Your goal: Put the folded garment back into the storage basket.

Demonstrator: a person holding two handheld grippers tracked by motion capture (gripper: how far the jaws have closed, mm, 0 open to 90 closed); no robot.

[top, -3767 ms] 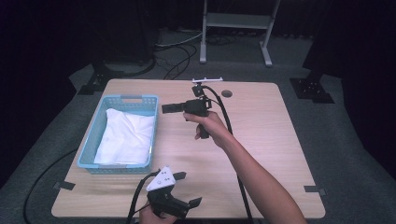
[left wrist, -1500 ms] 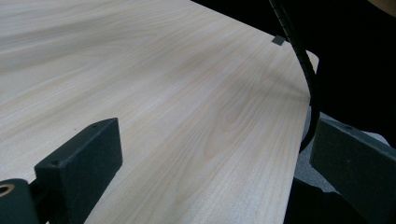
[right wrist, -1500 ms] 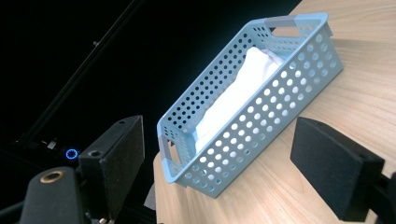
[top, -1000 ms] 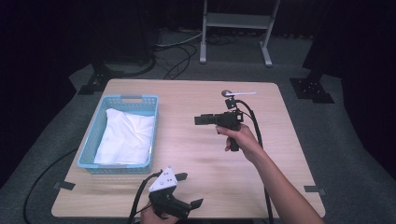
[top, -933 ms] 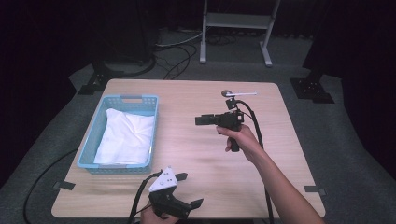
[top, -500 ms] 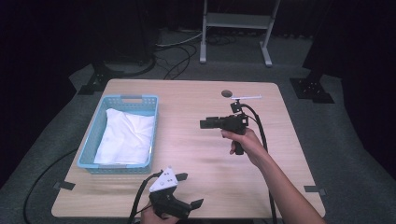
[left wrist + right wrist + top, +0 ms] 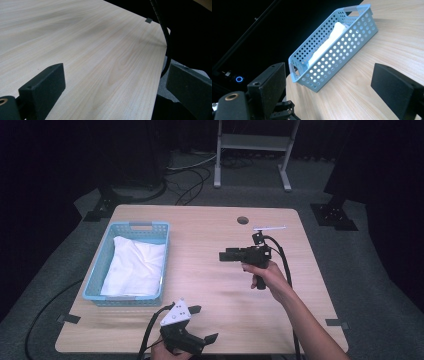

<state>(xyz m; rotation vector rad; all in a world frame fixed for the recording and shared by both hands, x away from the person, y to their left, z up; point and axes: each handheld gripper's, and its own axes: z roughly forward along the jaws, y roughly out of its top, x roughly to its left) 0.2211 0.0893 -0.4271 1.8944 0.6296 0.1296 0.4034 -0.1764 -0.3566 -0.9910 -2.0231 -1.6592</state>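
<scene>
High view, from the left: a blue perforated basket (image 7: 129, 265) stood on the left part of the wooden table (image 7: 220, 295), holding a folded white cloth (image 7: 136, 266) whose underside was hidden by the basket walls; near the table's front edge the left gripper (image 7: 200, 324) rested with its jaws spread apart and nothing between them, the hand behind it cut off by the bottom of the frame; right of centre the right gripper (image 7: 226, 255) was held above the table, well apart from the basket and pointing toward it, jaws wide and empty. In the right gripper view the basket (image 7: 332, 47) lay tilted across the frame, the cloth (image 7: 329, 41) visible only as a white strip above its rim and through the holes.
</scene>
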